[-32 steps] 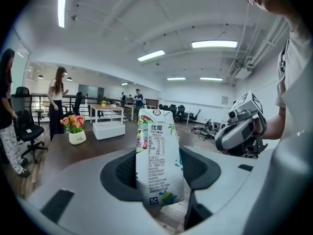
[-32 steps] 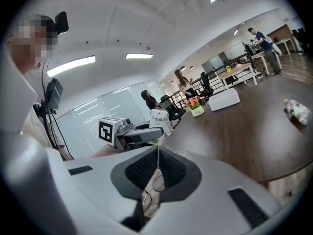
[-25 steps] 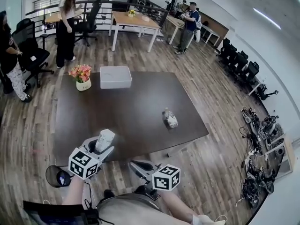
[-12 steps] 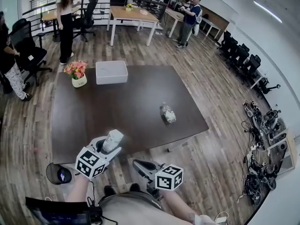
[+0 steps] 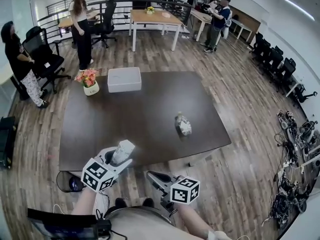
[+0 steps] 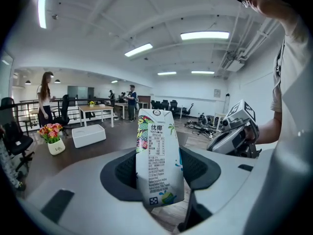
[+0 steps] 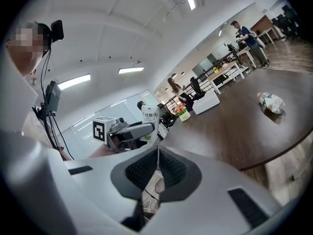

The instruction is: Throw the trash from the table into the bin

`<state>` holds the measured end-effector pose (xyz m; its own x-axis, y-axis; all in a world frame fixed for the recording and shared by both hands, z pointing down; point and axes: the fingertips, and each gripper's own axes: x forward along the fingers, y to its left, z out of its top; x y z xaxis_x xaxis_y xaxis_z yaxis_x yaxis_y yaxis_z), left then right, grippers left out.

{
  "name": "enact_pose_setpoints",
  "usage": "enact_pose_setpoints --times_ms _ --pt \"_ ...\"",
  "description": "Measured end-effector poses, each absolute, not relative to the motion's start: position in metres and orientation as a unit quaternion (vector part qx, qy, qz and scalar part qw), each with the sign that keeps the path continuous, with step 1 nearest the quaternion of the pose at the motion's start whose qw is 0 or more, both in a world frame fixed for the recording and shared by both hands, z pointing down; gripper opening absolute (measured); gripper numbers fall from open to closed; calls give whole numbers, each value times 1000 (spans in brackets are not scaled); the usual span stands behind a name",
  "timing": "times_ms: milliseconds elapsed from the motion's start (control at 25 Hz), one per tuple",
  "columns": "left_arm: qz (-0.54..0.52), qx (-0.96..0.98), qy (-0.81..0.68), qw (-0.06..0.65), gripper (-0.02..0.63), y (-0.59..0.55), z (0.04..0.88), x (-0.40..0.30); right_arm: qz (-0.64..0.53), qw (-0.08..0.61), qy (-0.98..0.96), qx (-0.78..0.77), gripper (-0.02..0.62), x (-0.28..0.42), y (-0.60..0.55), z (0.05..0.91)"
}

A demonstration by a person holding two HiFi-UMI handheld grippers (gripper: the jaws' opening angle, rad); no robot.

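The left tongs (image 5: 119,155) are clenched on an upright white drink carton (image 6: 157,160), its sides pinched between the dark pads, held just over the near edge of the dark desk (image 5: 140,116). The left forearm reaches forward from the body with the tongs tipped slightly downward. The right tongs (image 5: 151,174) are clamped together with nothing between them, kept low and close to the body over the wooden floor, just beside the left pair. A crumpled wrapper (image 5: 183,125) lies on the right part of the desk, well apart from both.
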<state>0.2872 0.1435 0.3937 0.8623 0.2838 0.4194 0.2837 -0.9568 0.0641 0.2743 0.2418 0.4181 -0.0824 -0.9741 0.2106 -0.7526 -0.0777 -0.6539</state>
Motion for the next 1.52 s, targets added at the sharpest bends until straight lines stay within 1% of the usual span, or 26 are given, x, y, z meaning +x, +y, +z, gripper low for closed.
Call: enact_pose_setpoints --times_ms 120,240,360,480,600,760,880,1080,1240,1360,1520 --pt "229 964 135 2 224 151 396 285 -334 171 664 -647 20 286 251 422" --pt "235 963 128 3 224 138 394 270 -331 173 664 -648 20 280 243 417" --pt "222 967 126 8 224 124 384 264 -329 177 657 -655 20 275 235 411" --pt "201 971 131 9 224 128 374 269 -333 166 653 -660 20 278 239 412" --pt "187 972 139 14 224 113 373 250 -328 152 651 -667 20 263 221 409" --pt "170 976 137 28 224 60 375 210 -324 141 649 -674 20 227 169 405" --pt "164 977 137 21 224 18 375 174 -325 134 655 -669 20 192 118 405" --pt "163 981 102 31 224 -57 381 95 -314 94 693 -642 20 111 34 404" --pt "158 985 70 27 224 -93 359 24 -315 79 721 -613 20 41 -4 393" --pt "147 989 12 31 224 -123 355 -7 -307 62 759 -571 20 19 -36 391" --pt "146 989 -7 30 224 -116 351 -18 -300 66 770 -559 20 13 -32 382"
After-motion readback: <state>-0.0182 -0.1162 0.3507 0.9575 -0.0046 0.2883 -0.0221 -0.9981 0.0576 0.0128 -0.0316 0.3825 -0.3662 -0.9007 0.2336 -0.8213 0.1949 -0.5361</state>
